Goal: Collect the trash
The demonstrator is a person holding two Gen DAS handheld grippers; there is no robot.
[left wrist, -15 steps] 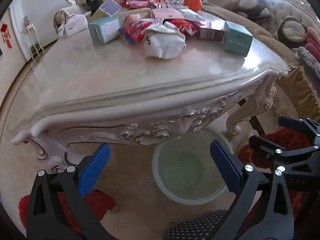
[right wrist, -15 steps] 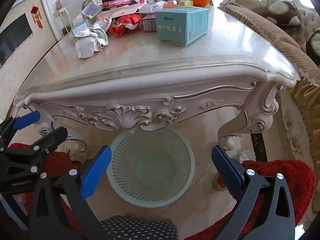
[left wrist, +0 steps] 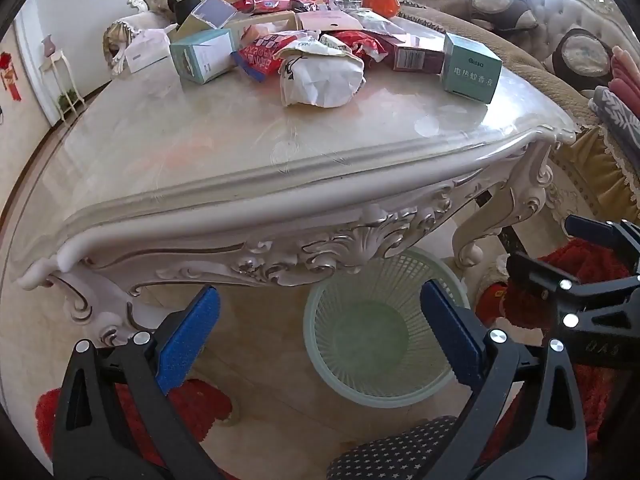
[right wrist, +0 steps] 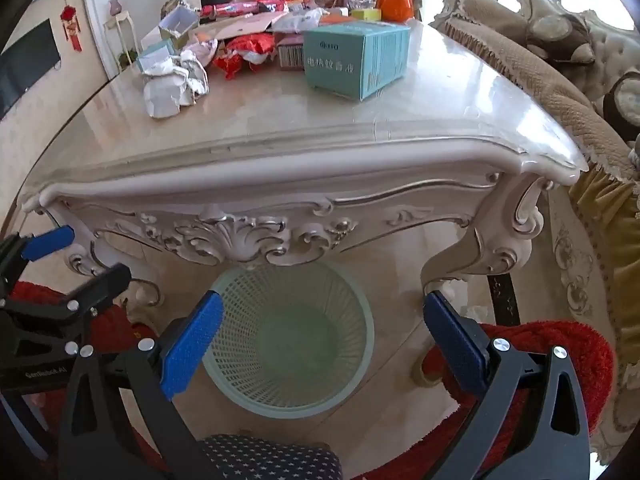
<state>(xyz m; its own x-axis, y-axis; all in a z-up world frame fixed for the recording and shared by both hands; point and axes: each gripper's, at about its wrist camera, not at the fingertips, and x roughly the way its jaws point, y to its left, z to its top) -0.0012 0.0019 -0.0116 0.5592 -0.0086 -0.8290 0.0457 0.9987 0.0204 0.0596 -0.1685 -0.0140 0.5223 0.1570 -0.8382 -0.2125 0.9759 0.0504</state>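
- The left gripper (left wrist: pixel 318 318) and the right gripper (right wrist: pixel 320 328) both hang with blue-padded jaws spread wide and empty, low before the table edge, probably poised to reach up.
- The pale green plastic mesh wastebasket (right wrist: pixel 288 340) stands on the floor just ahead between the jaws, under the carved cream marble-topped table (right wrist: pixel 280 152), handy for drops.
- Trash lies ahead and above: a crumpled white paper bag (left wrist: pixel 320 76), red snack wrappers (right wrist: pixel 244 50), and a teal cardboard box (right wrist: pixel 356 62) printed "电热蚊香液".

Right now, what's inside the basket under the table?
The basket looks empty: bare mesh walls and floor. The table apron covers its far rim, and the right gripper's fingers cover its sides.
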